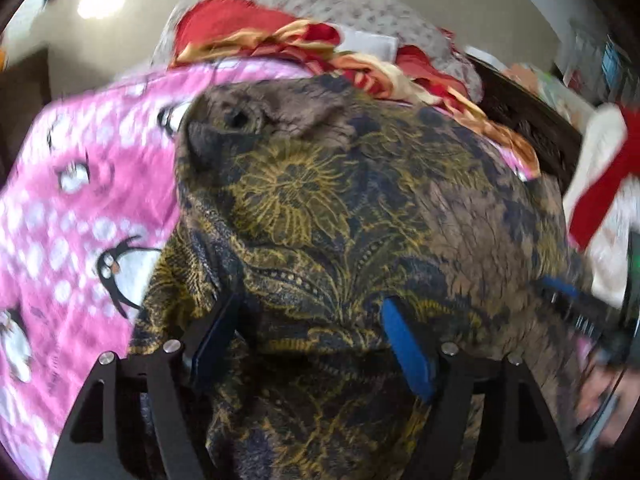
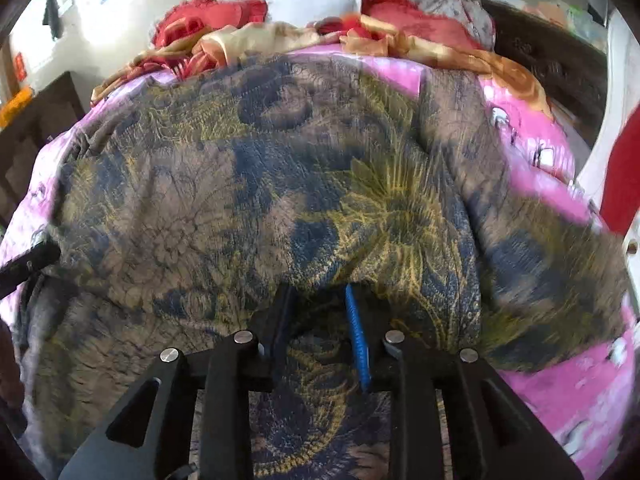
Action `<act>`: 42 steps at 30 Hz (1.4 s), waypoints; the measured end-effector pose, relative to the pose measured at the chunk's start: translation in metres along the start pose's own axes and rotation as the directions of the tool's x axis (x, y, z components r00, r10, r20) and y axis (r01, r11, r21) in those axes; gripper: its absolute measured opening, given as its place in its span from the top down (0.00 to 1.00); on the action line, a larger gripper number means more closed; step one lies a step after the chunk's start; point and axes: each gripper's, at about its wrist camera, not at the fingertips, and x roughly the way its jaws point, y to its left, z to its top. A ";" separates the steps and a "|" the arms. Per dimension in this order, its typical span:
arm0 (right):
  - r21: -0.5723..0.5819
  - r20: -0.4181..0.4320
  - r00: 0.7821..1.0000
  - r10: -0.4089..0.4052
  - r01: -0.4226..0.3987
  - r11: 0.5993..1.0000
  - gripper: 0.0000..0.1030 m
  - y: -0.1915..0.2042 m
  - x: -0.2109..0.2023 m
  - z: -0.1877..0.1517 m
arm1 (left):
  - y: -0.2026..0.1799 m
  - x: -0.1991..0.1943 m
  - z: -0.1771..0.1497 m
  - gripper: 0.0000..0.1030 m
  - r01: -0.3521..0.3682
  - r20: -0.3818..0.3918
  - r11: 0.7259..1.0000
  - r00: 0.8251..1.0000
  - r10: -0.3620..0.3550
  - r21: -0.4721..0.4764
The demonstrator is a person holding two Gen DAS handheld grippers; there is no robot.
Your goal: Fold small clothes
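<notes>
Both the left gripper (image 1: 310, 334) and right gripper (image 2: 320, 322) pinch bunched batik cloth (image 1: 360, 208) between narrow fingers; thin fabric may slip free.

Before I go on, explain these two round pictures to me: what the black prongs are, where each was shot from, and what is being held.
There is no robot here: a person holds a two-fingered claw in each hand, with a fisheye camera on each looking along its fingers. That is why the views are round. One picture comes from the left claw, the other from the right claw. The black prongs are the claw frames; the blue strips are finger pads. Both have a brown and gold patterned cloth bunched between their fingers. It lies on a pink penguin blanket, with red and gold fabric piled behind. How tightly they grip cannot be told.
</notes>
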 end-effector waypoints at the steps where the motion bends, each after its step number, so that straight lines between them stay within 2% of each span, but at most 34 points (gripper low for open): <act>1: -0.004 -0.002 1.000 -0.007 0.007 1.000 0.62 0.001 -0.001 0.001 | -0.002 -0.001 -0.003 0.24 -0.005 -0.003 1.000 1.000 0.005 0.012; 4: -0.008 0.004 1.000 -0.010 0.010 1.000 0.62 0.002 -0.003 0.000 | 0.005 -0.009 -0.010 0.24 0.000 0.026 1.000 1.000 0.000 -0.023; 7: -0.001 0.009 1.000 0.000 0.000 1.000 0.61 0.000 -0.005 0.001 | 0.013 -0.005 -0.018 0.23 0.021 0.023 0.997 1.000 -0.019 -0.071; 8: -0.001 0.009 1.000 0.001 -0.001 1.000 0.61 0.000 -0.005 0.001 | 0.013 -0.006 -0.017 0.20 0.030 0.028 0.997 0.999 -0.028 -0.074; 12: -0.013 0.007 1.000 -0.015 0.015 1.000 0.61 0.001 -0.002 -0.004 | 0.007 -0.003 -0.017 0.07 0.054 0.008 0.997 0.999 -0.053 -0.046; 16: -0.023 0.003 1.000 -0.023 0.023 0.999 0.61 0.005 0.000 -0.001 | 0.001 0.000 -0.017 0.04 0.036 -0.006 0.999 0.999 -0.036 -0.020; 20: -0.011 -0.017 1.000 -0.015 0.015 1.000 0.61 0.004 -0.002 0.002 | 0.002 0.000 -0.018 0.00 0.057 -0.008 0.998 0.998 -0.057 -0.019; 23: 0.049 -0.050 0.998 0.024 -0.021 0.999 0.61 -0.002 -0.016 0.002 | 0.005 -0.001 -0.019 0.00 0.077 0.000 0.996 0.997 -0.077 -0.035; 25: 0.076 -0.029 0.998 0.063 -0.061 0.995 0.61 -0.009 -0.034 0.001 | 0.006 -0.001 -0.019 0.00 0.079 0.001 0.996 0.997 -0.079 -0.037; 27: 0.082 0.010 0.998 0.066 -0.067 0.994 0.61 -0.018 -0.056 0.003 | 0.005 -0.001 -0.019 0.00 0.074 -0.001 0.997 0.997 -0.074 -0.033; 31: 0.141 0.096 0.995 0.022 -0.036 0.989 0.61 -0.064 -0.105 0.005 | 0.003 0.000 -0.018 0.00 0.058 -0.007 0.998 0.998 -0.058 -0.022; 34: 0.245 0.134 0.990 -0.052 0.018 0.969 0.60 -0.116 -0.129 -0.002 | 0.003 -0.001 -0.018 0.00 0.060 -0.006 0.998 0.998 -0.060 -0.022; 38: 0.450 0.124 0.990 -0.062 0.000 0.893 0.57 -0.196 -0.150 -0.027 | 0.005 -0.002 -0.018 0.00 0.075 -0.001 0.997 0.997 -0.075 -0.032; 42: 0.546 0.080 0.990 -0.117 0.055 0.836 0.54 -0.244 -0.154 -0.059 | 0.008 -0.003 -0.019 0.00 0.097 0.008 0.994 0.995 -0.097 -0.047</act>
